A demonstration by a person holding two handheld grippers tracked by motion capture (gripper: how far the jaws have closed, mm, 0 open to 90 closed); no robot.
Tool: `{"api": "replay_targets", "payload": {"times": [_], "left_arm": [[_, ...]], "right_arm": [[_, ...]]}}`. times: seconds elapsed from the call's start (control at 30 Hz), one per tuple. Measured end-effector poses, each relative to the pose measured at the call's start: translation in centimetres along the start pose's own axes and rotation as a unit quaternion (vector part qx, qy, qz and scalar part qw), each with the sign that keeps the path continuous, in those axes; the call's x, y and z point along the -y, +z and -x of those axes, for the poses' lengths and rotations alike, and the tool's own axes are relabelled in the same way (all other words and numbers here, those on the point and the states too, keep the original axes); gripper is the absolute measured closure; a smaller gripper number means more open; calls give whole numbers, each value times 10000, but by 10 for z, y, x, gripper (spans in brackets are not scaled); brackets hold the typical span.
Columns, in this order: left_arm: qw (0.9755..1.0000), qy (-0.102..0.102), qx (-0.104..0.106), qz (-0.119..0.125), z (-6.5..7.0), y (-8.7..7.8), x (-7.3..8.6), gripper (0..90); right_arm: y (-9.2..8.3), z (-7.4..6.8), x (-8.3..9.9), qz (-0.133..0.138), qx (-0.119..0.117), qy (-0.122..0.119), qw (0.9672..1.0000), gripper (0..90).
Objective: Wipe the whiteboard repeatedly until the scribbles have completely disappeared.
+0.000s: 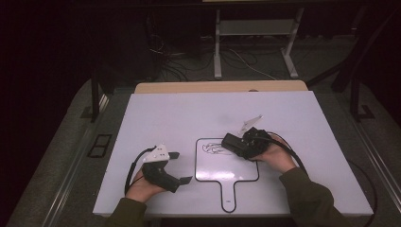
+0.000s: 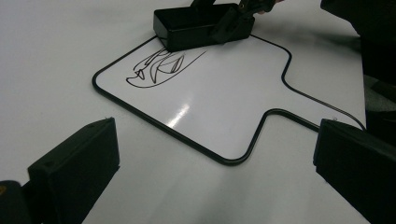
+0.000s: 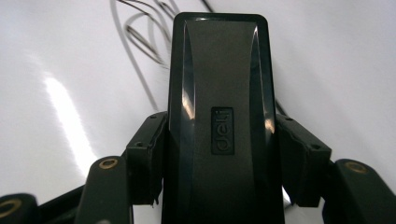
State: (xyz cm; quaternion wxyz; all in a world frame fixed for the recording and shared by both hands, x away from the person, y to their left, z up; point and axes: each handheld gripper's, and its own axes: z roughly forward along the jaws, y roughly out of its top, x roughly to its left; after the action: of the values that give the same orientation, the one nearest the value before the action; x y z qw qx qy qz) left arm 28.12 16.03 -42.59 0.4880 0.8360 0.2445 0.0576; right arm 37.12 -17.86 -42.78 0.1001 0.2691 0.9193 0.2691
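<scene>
Black eraser [image 3: 219, 126] clenched in right tongs [image 1: 235, 143], flat on scribble [image 2: 159, 67], likely for wiping. Left tongs [image 1: 181, 167] released, idle on tabletop [image 1: 179, 113].

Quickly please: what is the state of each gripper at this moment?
Left gripper: open, holding nothing, beside the small whiteboard.
Right gripper: closed on the black eraser, which rests on the whiteboard.

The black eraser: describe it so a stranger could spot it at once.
On the white table lies a small paddle-shaped whiteboard with a black rim. At its upper edge, beside the black scribble, the right gripper holds the black eraser: a glossy oblong block, the one loose object on the board.
</scene>
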Motion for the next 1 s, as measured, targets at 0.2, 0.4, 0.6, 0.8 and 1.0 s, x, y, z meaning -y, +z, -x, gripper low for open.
{"api": "replay_targets", "payload": {"times": [0.2,0.4,0.6,0.8,1.0], "left_arm": [[10000,-5,14,-10,0,1,0,0],[10000,-10,17,-15,0,1,0,0],[10000,-3,18,-10,0,2,0,0],[10000,-1,19,-14,0,2,0,0],[10000,-10,17,-13,0,1,0,0]], "right_arm": [[-5,16,8,-46,259,239,9994,387],[-6,19,9,-67,332,251,9991,388],[0,11,0,-23,187,126,9997,387],[9,-14,-17,-28,-115,-201,9997,388],[15,-27,-27,-51,-195,-455,9988,388]]}}
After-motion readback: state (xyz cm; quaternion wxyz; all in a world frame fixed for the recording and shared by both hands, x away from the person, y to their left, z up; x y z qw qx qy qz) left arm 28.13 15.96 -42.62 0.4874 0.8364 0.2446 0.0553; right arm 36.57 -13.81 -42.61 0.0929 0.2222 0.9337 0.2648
